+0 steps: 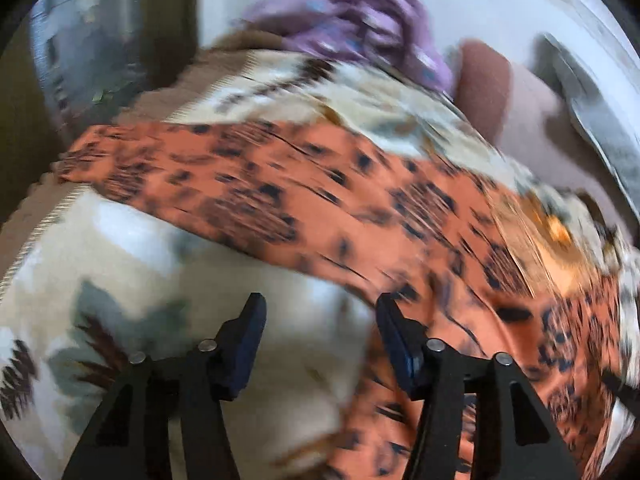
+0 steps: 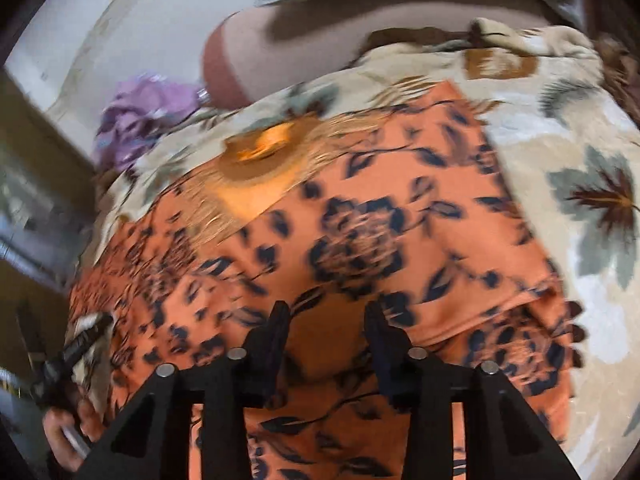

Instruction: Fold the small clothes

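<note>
My left gripper [image 1: 320,316] hangs with its jaws parted and nothing between them, over the bare blanket [image 1: 132,248] just beside the near edge of the orange garment [image 1: 304,184]. My right gripper [image 2: 326,320] is directly over the same garment [image 2: 360,232]; its jaws stand apart, and although cloth shows through the gap I cannot see the pads pressing on it, so I read it as not gripping.

The orange, dark-flowered garment lies spread on the pale leaf-patterned blanket [image 2: 580,152] covering the bed. In the right wrist view a straight doubled edge crosses its lower right part, with a second layer showing below; I judge at least one fold is made, though blur keeps me from counting layers. The piece is still broad, so further folds seem to remain. A purple bundle of cloth [image 1: 360,20] sits at the far end of the bed, apparently unfolded.

In the left wrist view the garment's long axis runs from upper left to lower right as a wide band. Which end is neck or hem I cannot tell.
</note>
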